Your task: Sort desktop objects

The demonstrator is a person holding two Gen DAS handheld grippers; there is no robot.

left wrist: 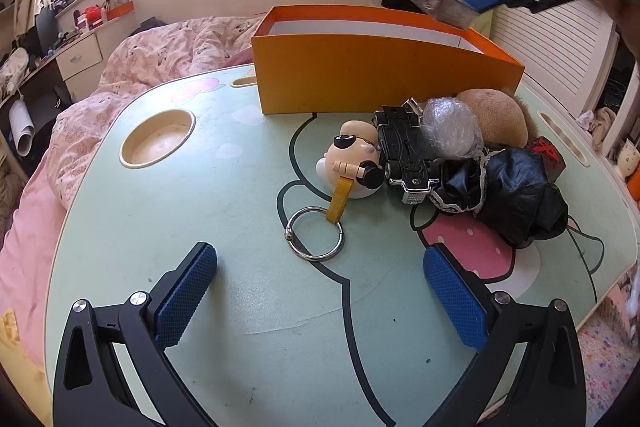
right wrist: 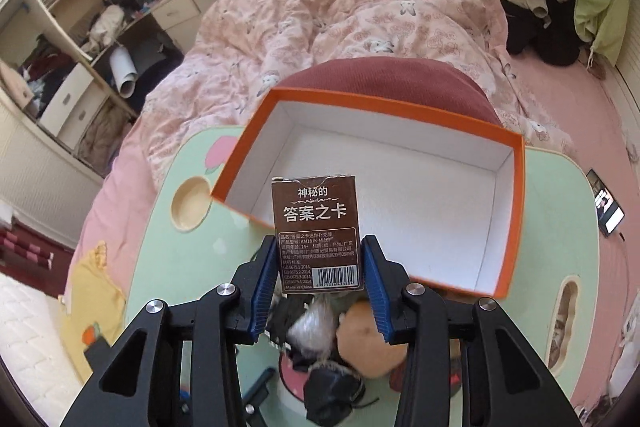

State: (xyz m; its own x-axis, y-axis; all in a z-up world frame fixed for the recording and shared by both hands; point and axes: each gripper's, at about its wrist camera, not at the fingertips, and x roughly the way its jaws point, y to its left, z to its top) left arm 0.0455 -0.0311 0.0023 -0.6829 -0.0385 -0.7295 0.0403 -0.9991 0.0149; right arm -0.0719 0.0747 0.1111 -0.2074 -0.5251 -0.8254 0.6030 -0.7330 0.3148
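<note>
Already the right gripper (right wrist: 320, 267) is clenched on the brown card box (right wrist: 318, 235), long axis toward 12 o'clock, over the near rim of the orange box (right wrist: 516, 187), whose hollow lies at 1 o'clock. Farther off, the left gripper (left wrist: 320, 291) gapes empty.

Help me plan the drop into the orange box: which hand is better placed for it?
Right. Its tool already grips the brown card pack, raised above the box. The left tool is open, holding nothing, low over the table.
</note>
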